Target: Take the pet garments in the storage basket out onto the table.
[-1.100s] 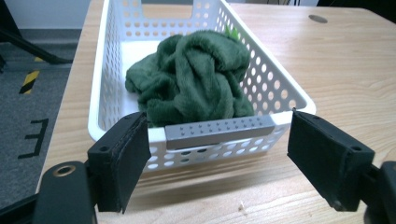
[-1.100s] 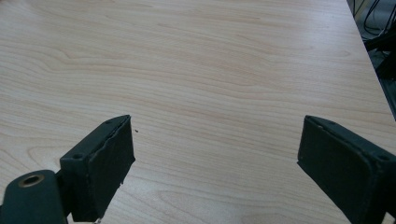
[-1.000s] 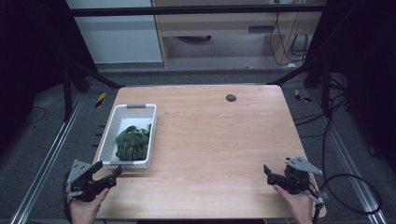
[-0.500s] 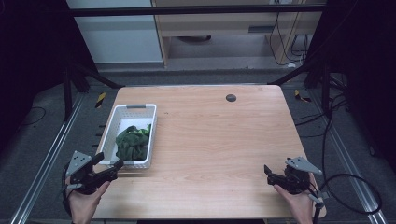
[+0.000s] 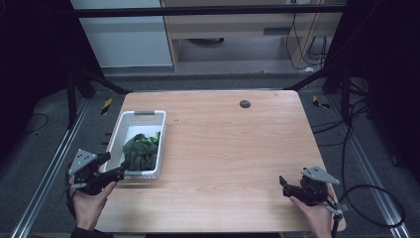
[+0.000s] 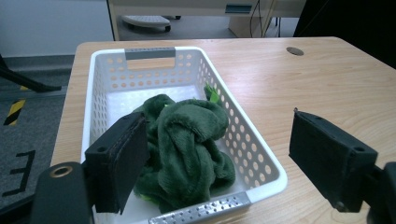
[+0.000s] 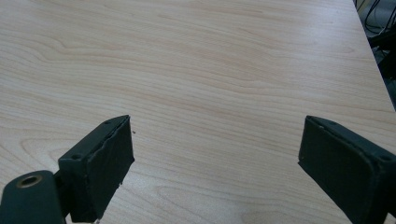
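— On the wooden table (image 5: pixel 237 148), near its left edge: white perforated basket (image 5: pixel 139 144), long side running away from the person. Inside, heaped toward the near end: crumpled green plush cloth (image 5: pixel 142 151).

— And the claws?

— Left gripper (image 5: pixel 116 172), held in the left hand (image 5: pixel 89 203) at the table's near-left corner, pointed toward the basket's near end. Jaws spread wide, gripping nothing. Seen along its own jaws: one pad in front of the basket's near-left corner, the other over bare wood to the basket's right; green cloth (image 6: pixel 184 140) between and beyond them, untouched.

— The right one?

— Right gripper (image 5: pixel 283 184), held low in the right hand (image 5: pixel 312 218) at the near-right corner, well apart from the basket. Jaws likewise wide apart, empty; bare wood grain (image 7: pixel 210 93) between the two pads.

— Anything else on the tabletop?

— Small dark round spot (image 5: pixel 244 103) near the far edge. Beyond the table: grey floor, dark frame bars, cables at right.
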Demonstrator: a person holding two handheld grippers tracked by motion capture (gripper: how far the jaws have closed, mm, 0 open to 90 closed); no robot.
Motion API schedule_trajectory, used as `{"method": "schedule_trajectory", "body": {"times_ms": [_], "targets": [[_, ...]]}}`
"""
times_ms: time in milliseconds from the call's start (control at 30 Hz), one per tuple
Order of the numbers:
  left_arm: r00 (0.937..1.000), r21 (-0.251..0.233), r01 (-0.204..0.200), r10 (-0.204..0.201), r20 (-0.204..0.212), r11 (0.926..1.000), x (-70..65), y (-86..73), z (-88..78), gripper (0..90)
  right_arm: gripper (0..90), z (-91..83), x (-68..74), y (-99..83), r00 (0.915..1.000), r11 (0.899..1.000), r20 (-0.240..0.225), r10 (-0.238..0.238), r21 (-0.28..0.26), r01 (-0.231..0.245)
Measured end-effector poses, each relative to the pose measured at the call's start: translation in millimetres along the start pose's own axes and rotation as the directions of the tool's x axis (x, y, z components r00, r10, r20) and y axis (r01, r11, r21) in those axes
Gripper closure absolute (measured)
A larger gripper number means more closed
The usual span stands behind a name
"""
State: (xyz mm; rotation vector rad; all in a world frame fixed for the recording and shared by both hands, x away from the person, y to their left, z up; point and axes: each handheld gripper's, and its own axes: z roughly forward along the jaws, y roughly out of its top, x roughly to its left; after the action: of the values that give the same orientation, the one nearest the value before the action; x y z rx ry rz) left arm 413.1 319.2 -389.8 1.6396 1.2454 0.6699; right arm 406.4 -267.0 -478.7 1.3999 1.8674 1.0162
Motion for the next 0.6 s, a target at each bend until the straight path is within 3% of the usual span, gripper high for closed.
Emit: {"method": "schedule_trajectory", "body": {"times_ms": [300, 600], "targets": [[0.9999, 0.007, -0.009, 0.01, -0.014, 0.9999, 6.3, 18.9, 7.8, 19.0, 10.0, 0.9, -0.8, 0.2, 1.0, 1.0, 0.001, -0.009, 0.003, 0.009], [0.9995, 0.047, -0.028, 0.029, -0.014, 0.9985, 4.8, 30.6, 24.2, 18.6, 10.0, 1.5, -1.3, -0.1, 1.0, 1.0, 0.002, -0.002, 0.011, 0.002]]}}
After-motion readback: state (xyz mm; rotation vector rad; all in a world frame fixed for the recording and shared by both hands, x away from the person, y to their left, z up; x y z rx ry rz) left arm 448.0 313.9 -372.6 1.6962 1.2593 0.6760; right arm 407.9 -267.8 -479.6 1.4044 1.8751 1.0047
